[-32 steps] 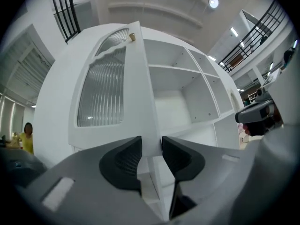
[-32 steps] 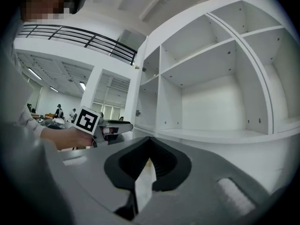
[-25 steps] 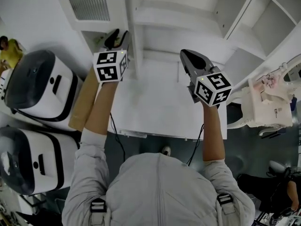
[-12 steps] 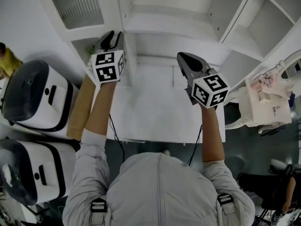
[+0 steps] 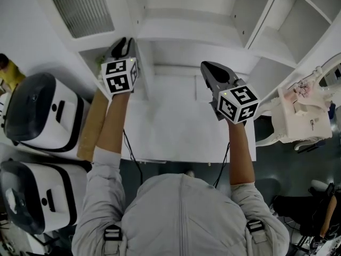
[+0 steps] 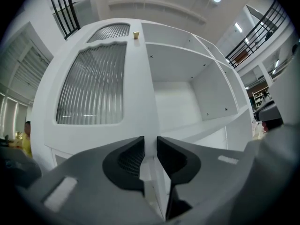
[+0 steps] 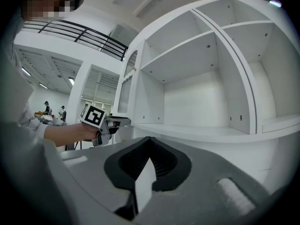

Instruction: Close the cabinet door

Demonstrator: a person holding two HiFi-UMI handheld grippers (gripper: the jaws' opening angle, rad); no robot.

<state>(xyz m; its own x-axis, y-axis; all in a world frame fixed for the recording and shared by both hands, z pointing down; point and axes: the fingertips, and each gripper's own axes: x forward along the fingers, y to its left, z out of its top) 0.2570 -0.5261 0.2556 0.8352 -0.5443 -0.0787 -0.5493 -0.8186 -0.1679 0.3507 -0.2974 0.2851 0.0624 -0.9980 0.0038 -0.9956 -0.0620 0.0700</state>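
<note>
The white cabinet door (image 6: 93, 83) has a ribbed glass pane and a small brass knob (image 6: 136, 34). It stands swung out at the left of the open shelves (image 6: 178, 102). My left gripper (image 6: 150, 156) points level at the door's free edge. That edge fills the gap between the jaws, which are closing onto it. From above, the left gripper (image 5: 125, 42) sits at the door (image 5: 80, 9). My right gripper (image 5: 209, 67) hovers shut over the white counter in front of the shelves (image 7: 201, 88), holding nothing. The right gripper (image 7: 147, 165) view also shows the left gripper (image 7: 117, 122) at the door.
A white counter (image 5: 181, 127) lies below both arms. Two white-and-black appliances (image 5: 40, 105) (image 5: 32, 191) and a brown board (image 5: 93, 124) stand at the left. A white machine (image 5: 303, 116) is at the right. Further shelf bays (image 5: 298, 20) open to the right.
My left gripper has moved forward onto the door's edge and its jaws have narrowed. The right gripper has barely shifted.
</note>
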